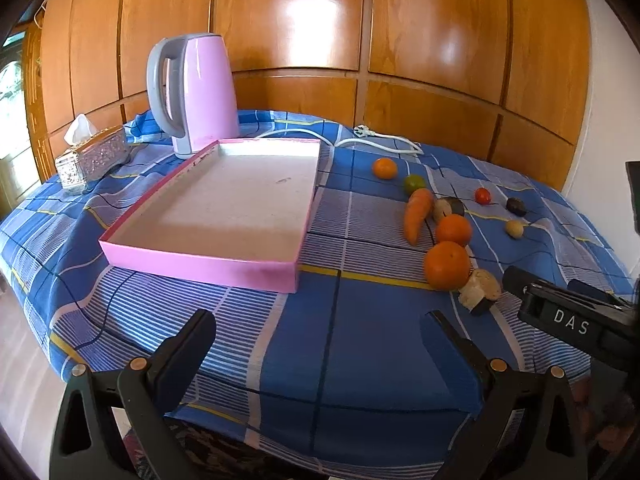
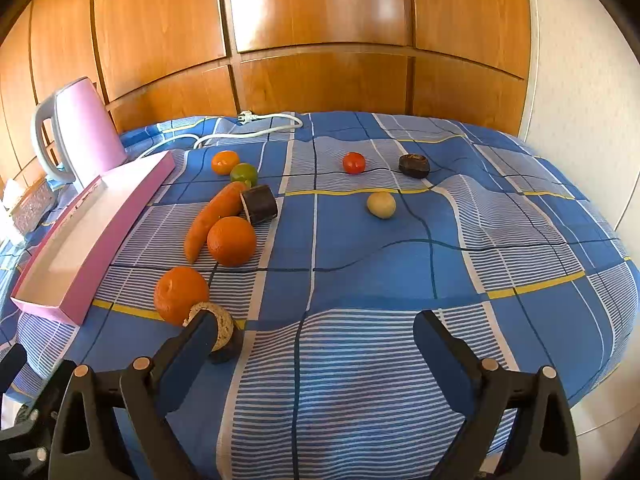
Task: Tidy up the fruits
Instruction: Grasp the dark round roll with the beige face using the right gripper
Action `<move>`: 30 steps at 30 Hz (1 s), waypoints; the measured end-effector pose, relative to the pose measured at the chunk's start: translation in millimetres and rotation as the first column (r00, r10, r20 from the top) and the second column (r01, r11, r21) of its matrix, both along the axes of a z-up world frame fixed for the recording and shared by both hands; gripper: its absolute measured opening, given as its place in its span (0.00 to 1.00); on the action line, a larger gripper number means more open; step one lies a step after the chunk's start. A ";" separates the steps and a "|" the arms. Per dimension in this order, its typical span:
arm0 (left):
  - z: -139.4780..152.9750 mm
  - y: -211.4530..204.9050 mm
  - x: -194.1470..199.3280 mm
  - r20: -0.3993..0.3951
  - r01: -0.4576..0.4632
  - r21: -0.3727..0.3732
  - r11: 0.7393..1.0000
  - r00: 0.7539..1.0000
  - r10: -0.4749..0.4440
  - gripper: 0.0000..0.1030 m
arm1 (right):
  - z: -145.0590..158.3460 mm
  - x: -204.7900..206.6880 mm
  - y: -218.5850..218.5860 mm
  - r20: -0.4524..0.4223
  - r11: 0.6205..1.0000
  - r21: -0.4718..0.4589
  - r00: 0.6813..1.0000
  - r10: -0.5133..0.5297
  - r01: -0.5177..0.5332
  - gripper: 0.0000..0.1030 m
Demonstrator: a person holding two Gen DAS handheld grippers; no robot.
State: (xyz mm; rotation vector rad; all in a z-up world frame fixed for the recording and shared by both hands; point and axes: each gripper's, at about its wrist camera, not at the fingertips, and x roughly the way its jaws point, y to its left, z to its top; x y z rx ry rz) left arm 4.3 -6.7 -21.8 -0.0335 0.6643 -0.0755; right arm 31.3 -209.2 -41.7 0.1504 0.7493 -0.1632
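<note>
A shallow pink tray (image 1: 200, 258) (image 2: 132, 196) lies on the blue checked cloth. To its right lie three oranges (image 1: 447, 265) (image 2: 181, 294), a carrot (image 1: 417, 214) (image 2: 212, 218), a green fruit (image 1: 414, 184) (image 2: 244, 174), a small red fruit (image 1: 483, 195) (image 2: 354, 162), a pale round fruit (image 1: 514, 229) (image 2: 381, 205) and several dark sushi-like pieces (image 2: 259, 204). My left gripper (image 1: 320, 334) hovers open over the cloth in front of the tray. My right gripper (image 2: 316, 334) is open near the front edge; its left finger (image 2: 200, 340) partly covers a rice-coloured piece (image 2: 224, 326) beside the nearest orange.
A pink kettle (image 1: 196, 92) (image 2: 80, 128) stands behind the tray, its white cord (image 1: 376, 140) (image 2: 256, 128) trailing across the cloth. A silver tissue box (image 1: 90, 160) sits at the far left. Wooden panels back the table. The right gripper's body (image 1: 572, 320) shows at the left wrist view's right.
</note>
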 end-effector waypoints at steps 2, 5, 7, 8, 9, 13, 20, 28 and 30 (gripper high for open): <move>0.0 1.1 0.0 0.000 0.000 -0.011 1.000 1.000 0.000 1.00 | 0.2 -0.1 0.0 -0.001 1.000 0.000 1.000 0.000 0.000 0.92; -0.9 3.9 0.9 -0.013 0.000 -0.024 1.000 1.000 0.000 1.00 | -0.3 -0.1 -0.2 -0.005 1.000 0.002 1.000 0.002 -0.002 0.89; -1.0 3.9 1.4 -0.016 0.000 -0.025 1.000 1.000 0.000 1.00 | 0.4 -0.9 -0.4 -0.002 1.000 -0.001 1.000 0.002 -0.002 0.87; -1.3 3.8 1.4 -0.017 -0.001 -0.023 1.000 1.000 0.000 1.00 | 0.7 -1.1 -0.3 -0.001 1.000 -0.001 1.000 0.003 -0.003 0.85; -1.8 3.9 0.9 -0.018 -0.002 -0.021 1.000 1.000 0.002 1.00 | 0.8 -1.4 -0.2 -0.001 1.000 0.000 1.000 0.006 -0.006 0.83; -2.4 5.9 0.5 -0.024 -0.014 -0.027 1.000 1.000 0.013 1.00 | 2.3 -3.0 1.8 0.005 1.000 0.011 1.000 0.026 -0.026 0.69; -3.8 5.9 3.6 -0.046 -0.019 -0.020 1.000 0.999 0.019 1.00 | 5.3 -5.1 13.8 0.033 0.988 0.065 0.990 0.140 -0.142 0.62; 0.4 9.1 -1.1 -0.011 -0.017 -0.039 0.999 1.000 0.017 1.00 | 0.7 -1.2 28.4 0.011 0.972 0.072 0.974 0.225 -0.226 0.61; 0.2 10.7 -1.1 -0.014 -0.023 -0.049 0.999 1.000 0.023 1.00 | -2.6 4.1 34.0 -0.006 0.970 0.050 0.972 0.237 -0.236 0.59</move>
